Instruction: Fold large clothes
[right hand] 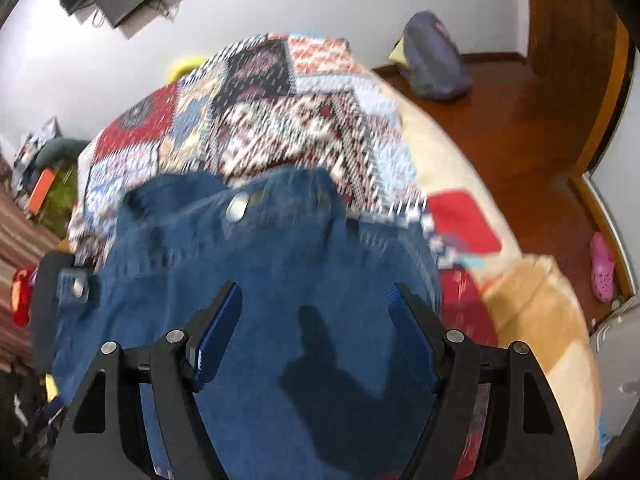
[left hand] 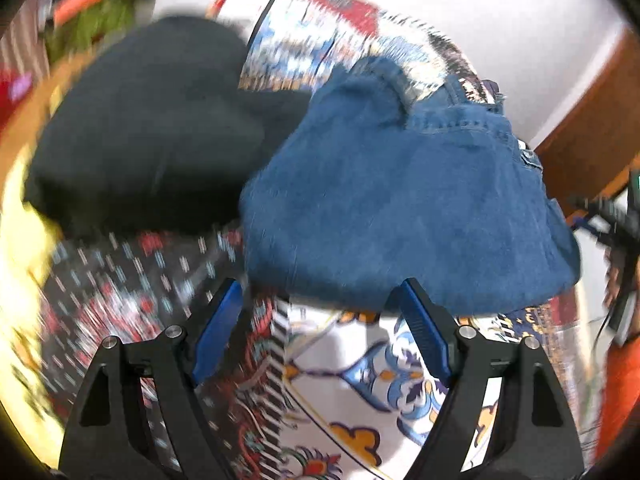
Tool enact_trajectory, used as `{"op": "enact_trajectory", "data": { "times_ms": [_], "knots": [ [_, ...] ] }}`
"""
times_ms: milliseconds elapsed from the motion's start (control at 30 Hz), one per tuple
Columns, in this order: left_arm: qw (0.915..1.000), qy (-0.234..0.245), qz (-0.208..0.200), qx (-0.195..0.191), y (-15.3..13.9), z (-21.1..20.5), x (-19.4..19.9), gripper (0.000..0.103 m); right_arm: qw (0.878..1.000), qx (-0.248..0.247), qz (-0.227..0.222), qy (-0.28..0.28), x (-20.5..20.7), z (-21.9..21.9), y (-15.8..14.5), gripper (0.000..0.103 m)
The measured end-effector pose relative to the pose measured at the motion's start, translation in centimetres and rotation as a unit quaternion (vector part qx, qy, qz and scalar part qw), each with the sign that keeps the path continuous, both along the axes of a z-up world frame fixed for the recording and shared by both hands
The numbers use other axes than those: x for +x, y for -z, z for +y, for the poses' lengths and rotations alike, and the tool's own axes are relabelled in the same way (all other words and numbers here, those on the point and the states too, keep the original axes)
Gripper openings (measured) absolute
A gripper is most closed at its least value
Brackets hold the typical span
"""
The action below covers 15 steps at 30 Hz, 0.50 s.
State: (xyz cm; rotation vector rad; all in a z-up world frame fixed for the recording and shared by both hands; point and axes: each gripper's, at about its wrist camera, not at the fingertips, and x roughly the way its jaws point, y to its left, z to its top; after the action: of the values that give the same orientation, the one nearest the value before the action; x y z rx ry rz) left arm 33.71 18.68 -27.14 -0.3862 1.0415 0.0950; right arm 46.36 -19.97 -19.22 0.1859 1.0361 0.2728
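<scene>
A folded blue denim garment (left hand: 400, 200) lies on the patterned bedspread (left hand: 340, 380) beside a black garment (left hand: 152, 128) at its left, while both the left tool (left hand: 320, 320) and right tool (right hand: 316, 320) hover spread wide, pinching nothing.

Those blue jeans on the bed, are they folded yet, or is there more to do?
Looks mostly done: the jeans lie in a compact bundle on the patterned bedspread, beside a black garment. In hand: nothing. The left gripper and right gripper both stand open and empty. Possibly left: the black garment, too blurred to tell if folded.
</scene>
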Motion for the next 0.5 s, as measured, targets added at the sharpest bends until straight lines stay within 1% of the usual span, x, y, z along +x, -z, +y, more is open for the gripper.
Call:
{"op": "enact_trajectory", "data": {
  "times_ms": [67,133,167,233,300,367,433,500],
  "knots": [
    [0.9984,-0.011,0.014,-0.053,1.5,0.7,-0.2,0.08,1.0,-0.014,0.002,-0.023,-1.6,0.4,0.3,0.072],
    [0.994,-0.017,0.014,-0.107,2.7,1.0,-0.2,0.08,0.998,-0.039,-0.001,-0.05,-3.5,1.0,0.7,0.072],
    [0.992,-0.022,0.011,-0.124,3.0,1.1,-0.1,0.08,0.997,-0.049,-0.003,-0.06,-4.2,1.0,0.9,0.072],
    [0.9888,-0.036,-0.008,-0.144,3.0,1.5,0.2,0.08,0.994,-0.07,-0.007,-0.083,-6.0,1.5,1.1,0.072],
    [0.9844,-0.052,-0.029,-0.166,2.7,1.7,0.2,0.08,0.992,-0.074,-0.004,-0.099,-6.9,1.6,1.3,0.072],
    [0.9747,-0.06,-0.056,-0.208,2.5,1.9,0.3,0.08,0.992,-0.068,-0.001,-0.105,-7.4,1.4,1.6,0.072],
    [0.9666,-0.072,-0.073,-0.235,2.4,2.1,0.7,0.08,0.992,-0.066,0.001,-0.103,-7.8,1.1,1.6,0.072],
    [0.964,-0.083,-0.071,-0.242,2.7,2.0,1.6,0.08,0.993,-0.058,0.005,-0.099,-7.8,0.9,1.7,0.072]
  ]
}}
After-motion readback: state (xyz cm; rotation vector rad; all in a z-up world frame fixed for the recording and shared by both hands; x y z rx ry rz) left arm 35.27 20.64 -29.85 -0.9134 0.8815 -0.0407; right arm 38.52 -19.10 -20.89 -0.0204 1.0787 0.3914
